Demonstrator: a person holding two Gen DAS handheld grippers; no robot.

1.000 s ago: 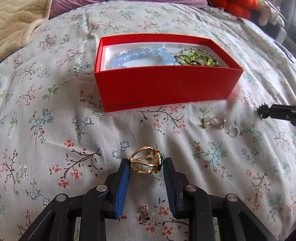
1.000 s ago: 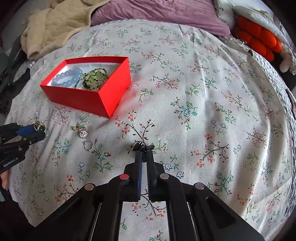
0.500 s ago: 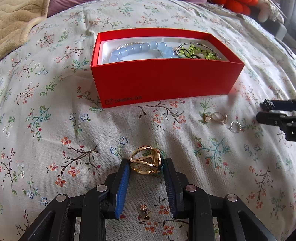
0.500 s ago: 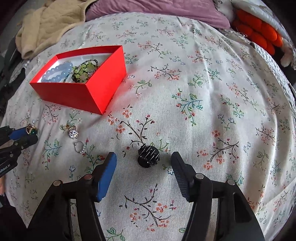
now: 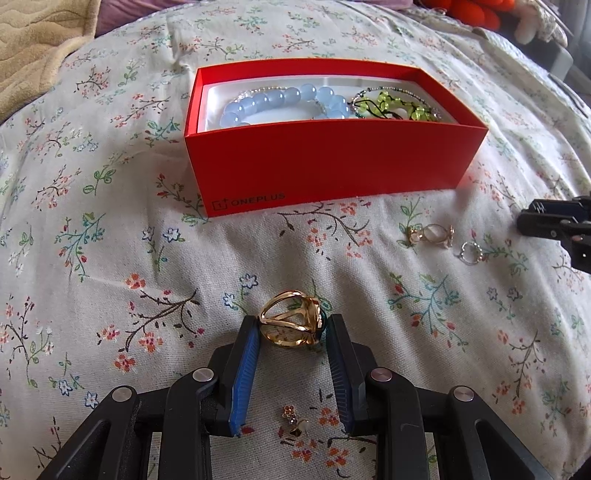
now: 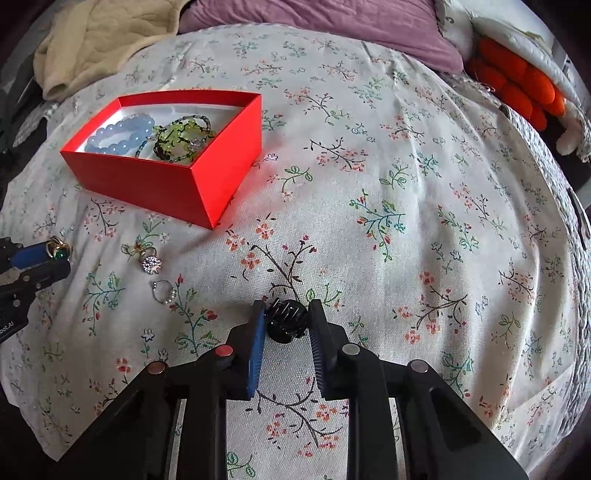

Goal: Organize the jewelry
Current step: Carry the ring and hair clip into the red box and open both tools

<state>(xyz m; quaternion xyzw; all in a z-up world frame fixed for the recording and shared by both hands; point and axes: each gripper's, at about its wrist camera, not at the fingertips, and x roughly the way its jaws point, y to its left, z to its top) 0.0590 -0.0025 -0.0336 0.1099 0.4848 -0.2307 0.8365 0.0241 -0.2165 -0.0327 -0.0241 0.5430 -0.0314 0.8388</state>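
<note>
My left gripper (image 5: 291, 325) is shut on a gold ring with a green stone (image 5: 290, 325), held just above the floral cloth in front of the red box (image 5: 332, 162). The box holds a blue bead bracelet (image 5: 280, 103) and a green bead bracelet (image 5: 395, 107). My right gripper (image 6: 286, 317) is closed around a small black hair claw (image 6: 286, 319) on the cloth, its pads touching both sides. The red box (image 6: 166, 177) lies to its far left. A gold ring with a pale stone (image 5: 430, 234) and a small silver ring (image 5: 471, 253) lie between the grippers.
A small gold earring (image 5: 295, 424) lies under the left gripper. In the right wrist view a sparkly ring (image 6: 149, 262) and a silver ring (image 6: 162, 290) lie left of the claw. A beige blanket (image 6: 92, 44), purple pillow (image 6: 332, 26) and orange plush (image 6: 517, 85) border the bed.
My right gripper opened wide, dropped over the black hair claw, then closed onto it. My left gripper kept the gold ring and moved closer to the red box.
</note>
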